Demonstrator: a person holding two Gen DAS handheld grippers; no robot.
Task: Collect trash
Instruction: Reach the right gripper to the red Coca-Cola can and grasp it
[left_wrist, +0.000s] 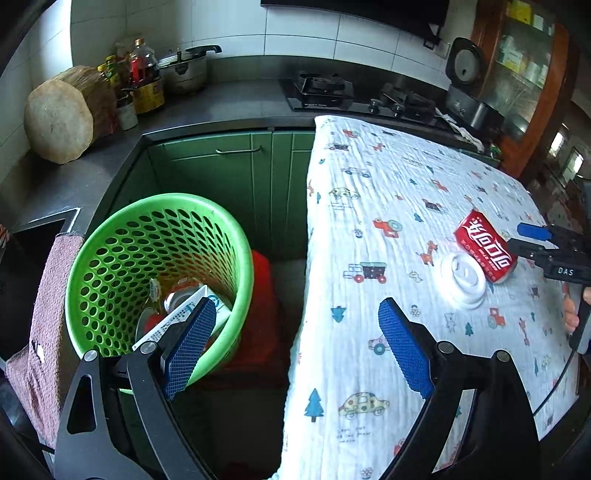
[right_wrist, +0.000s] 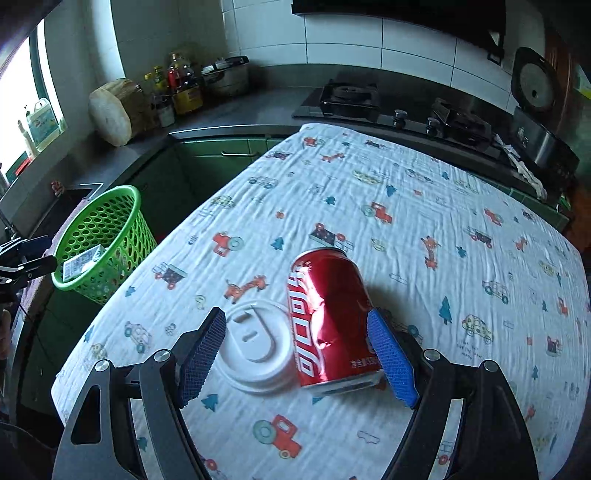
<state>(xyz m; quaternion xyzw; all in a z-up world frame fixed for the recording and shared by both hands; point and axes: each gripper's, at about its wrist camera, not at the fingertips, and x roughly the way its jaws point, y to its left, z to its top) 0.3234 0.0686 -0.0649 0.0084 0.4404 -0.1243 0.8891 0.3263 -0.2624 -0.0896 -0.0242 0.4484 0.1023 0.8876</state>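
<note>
Right tongs (right_wrist: 296, 354) gape empty above the dented red can (right_wrist: 330, 321) and white lid (right_wrist: 255, 347), which lie touching on the table (right_wrist: 461, 206). Left tongs (left_wrist: 297, 347) gape empty by the green basket (left_wrist: 110, 254).

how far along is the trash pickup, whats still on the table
Done: the green basket already holds a carton and other rubbish. In hand: nothing is held; the left tongs are open and empty, and the right tongs are open around the red can and white lid. Left: both still lie on the tablecloth.
</note>
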